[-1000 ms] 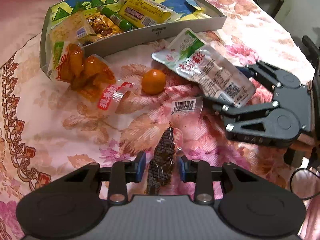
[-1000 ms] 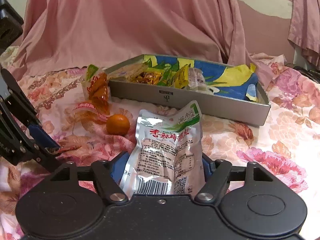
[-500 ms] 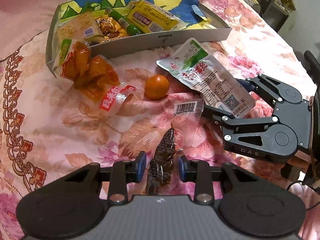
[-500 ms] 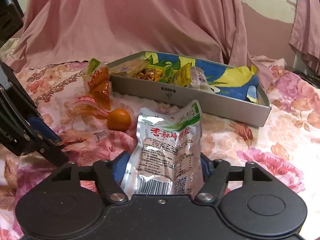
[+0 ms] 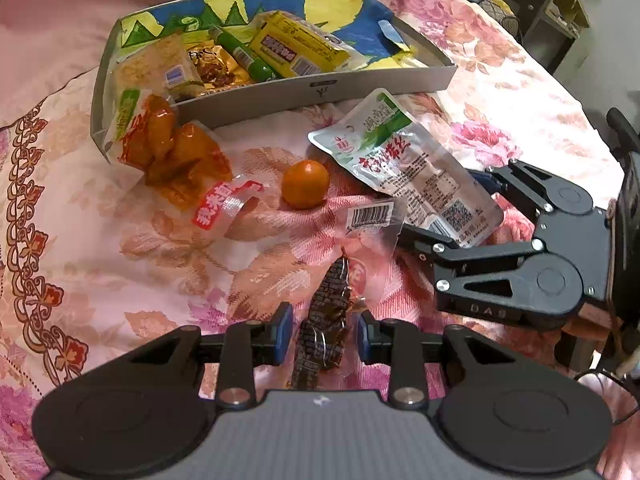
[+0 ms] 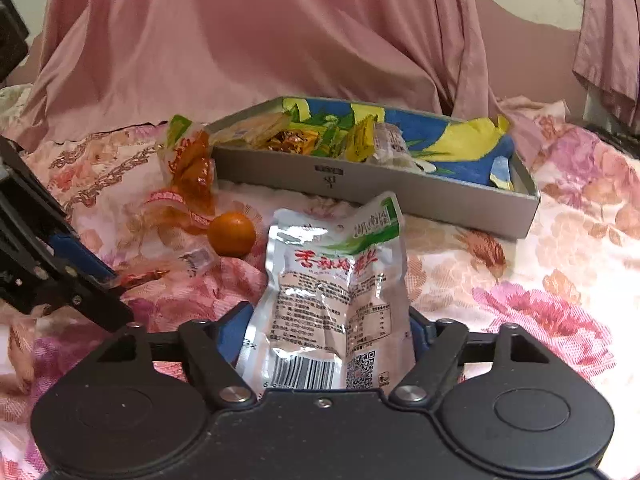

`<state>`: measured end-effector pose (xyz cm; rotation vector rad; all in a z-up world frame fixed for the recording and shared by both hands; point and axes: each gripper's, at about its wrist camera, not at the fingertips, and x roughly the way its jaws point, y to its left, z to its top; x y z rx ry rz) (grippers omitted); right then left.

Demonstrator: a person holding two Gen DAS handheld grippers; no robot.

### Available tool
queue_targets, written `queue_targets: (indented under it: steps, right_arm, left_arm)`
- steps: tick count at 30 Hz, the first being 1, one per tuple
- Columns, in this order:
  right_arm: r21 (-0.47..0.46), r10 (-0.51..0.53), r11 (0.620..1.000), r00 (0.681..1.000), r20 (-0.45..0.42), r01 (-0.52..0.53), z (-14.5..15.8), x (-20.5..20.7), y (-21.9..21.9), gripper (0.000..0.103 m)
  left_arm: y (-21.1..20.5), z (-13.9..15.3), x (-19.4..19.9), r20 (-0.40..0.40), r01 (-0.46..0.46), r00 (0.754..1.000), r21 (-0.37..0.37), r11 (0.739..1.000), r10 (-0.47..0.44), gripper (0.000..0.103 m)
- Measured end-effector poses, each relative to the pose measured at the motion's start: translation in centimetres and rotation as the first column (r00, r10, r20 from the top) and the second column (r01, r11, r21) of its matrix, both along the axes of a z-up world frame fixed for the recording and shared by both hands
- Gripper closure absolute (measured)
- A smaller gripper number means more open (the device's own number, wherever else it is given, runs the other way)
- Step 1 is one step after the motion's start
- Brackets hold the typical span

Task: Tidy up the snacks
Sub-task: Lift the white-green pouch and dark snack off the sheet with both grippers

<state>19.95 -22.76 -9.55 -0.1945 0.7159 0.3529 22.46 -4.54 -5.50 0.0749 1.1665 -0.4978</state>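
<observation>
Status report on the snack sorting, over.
Left tool grips dark snack packet. Right tool opening, silver pouch between its jaws. Tray ahead, nothing blocking.

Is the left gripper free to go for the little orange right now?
Probably not: the left gripper already has the dark snack packet between its fingers; the orange lies unobstructed ahead.

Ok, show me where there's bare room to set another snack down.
Free: the box's right end, past the yellow packet; the floral cloth left of the red-label bag; the cloth right of the silver pouch. Crowded: the box's left end and around the orange.
</observation>
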Motion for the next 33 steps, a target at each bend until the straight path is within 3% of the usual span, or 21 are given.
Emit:
queue_targets:
  steps: [3,9,18,23,33]
  right_arm:
    - [-0.015,0.021,1.000,0.999,0.029,-0.021,0.3,-0.5,0.4,0.041]
    - [-0.021,0.026,0.999,0.999,0.033,-0.026,0.9,-0.7,0.5,0.052]
    - [-0.092,0.026,0.996,0.990,0.141,-0.013,1.9,-1.8,0.8,0.054]
    - [-0.069,0.013,0.998,0.983,0.184,0.000,2.4,-2.0,0.6,0.054]
    - [-0.046,-0.012,0.999,0.985,0.171,0.020,2.1,-1.9,0.6,0.053]
  left_arm:
    - [-0.1,0.2,0.0,0.009,-0.007,1.000,-0.010,1.000,0.008,0.068]
    - [-0.2,0.7,-0.2,0.031,-0.024,0.999,-0.036,0.999,0.025,0.068]
    - [-0.2,1.5,0.0,0.090,-0.040,0.995,-0.056,0.998,0.045,0.069]
    - [-0.1,1.5,0.5,0.100,-0.060,0.993,-0.080,0.995,0.068,0.070]
    - [0.5,1.6,0.2,0.128,-0.057,0.989,-0.113,0.992,0.072,0.089]
